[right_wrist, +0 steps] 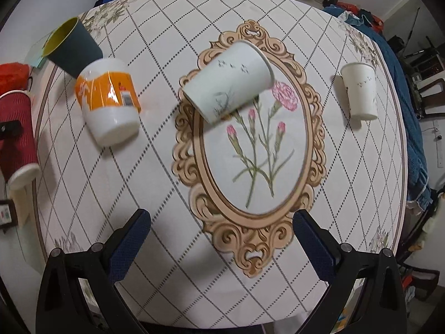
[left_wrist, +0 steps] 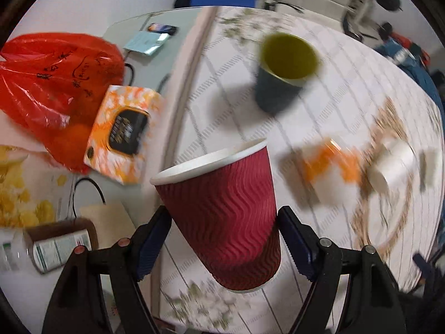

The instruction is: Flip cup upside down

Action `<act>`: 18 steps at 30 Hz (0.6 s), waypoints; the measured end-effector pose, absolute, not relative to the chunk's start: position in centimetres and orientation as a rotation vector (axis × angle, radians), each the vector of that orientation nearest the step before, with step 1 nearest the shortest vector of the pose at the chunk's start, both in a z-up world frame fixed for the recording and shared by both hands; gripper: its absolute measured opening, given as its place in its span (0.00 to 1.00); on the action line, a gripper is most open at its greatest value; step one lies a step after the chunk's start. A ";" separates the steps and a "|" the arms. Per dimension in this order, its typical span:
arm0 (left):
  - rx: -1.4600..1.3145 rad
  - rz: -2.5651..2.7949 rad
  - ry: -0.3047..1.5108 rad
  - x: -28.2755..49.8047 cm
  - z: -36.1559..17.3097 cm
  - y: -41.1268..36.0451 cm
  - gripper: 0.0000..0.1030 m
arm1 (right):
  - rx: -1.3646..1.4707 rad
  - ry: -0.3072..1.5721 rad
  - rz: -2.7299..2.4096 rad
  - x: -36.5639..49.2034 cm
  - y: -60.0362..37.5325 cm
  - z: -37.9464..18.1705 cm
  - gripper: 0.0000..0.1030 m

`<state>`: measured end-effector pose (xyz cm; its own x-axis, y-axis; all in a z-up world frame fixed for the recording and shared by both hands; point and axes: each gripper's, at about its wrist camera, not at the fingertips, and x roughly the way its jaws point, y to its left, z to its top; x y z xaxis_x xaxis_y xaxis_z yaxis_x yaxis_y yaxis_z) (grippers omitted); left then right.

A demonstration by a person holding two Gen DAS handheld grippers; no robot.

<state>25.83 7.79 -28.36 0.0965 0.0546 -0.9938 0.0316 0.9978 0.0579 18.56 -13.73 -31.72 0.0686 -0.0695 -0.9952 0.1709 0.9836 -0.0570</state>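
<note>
Left gripper (left_wrist: pixel 224 232) fingers clamp the tilted, mouth-up red cup (left_wrist: pixel 222 211); right gripper (right_wrist: pixel 221 239) fingers apart, holding nothing.

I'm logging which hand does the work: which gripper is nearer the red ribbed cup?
Left. The left gripper has its fingers on either side of the red ribbed cup. The right gripper is open over the tablecloth, well apart.

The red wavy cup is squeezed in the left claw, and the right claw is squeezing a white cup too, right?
Not quite. The red wavy cup is indeed squeezed in the left claw, but the right claw is open and holds nothing. The right wrist view shows its fingers spread over the tablecloth, and the white cup lies farther off, not touched.
</note>
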 end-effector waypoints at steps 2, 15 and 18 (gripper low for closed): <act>0.085 -0.026 1.485 23.9 -27.8 5.6 0.75 | 0.079 1.489 -0.164 17.4 -14.6 -31.4 1.00; 0.217 -0.191 1.545 17.1 -28.6 -8.5 0.75 | 0.033 1.507 -0.138 11.6 -23.3 -32.0 1.00; 0.247 -0.216 1.602 16.7 -30.6 -10.7 0.75 | 0.024 1.526 -0.142 10.5 -25.2 -33.0 1.00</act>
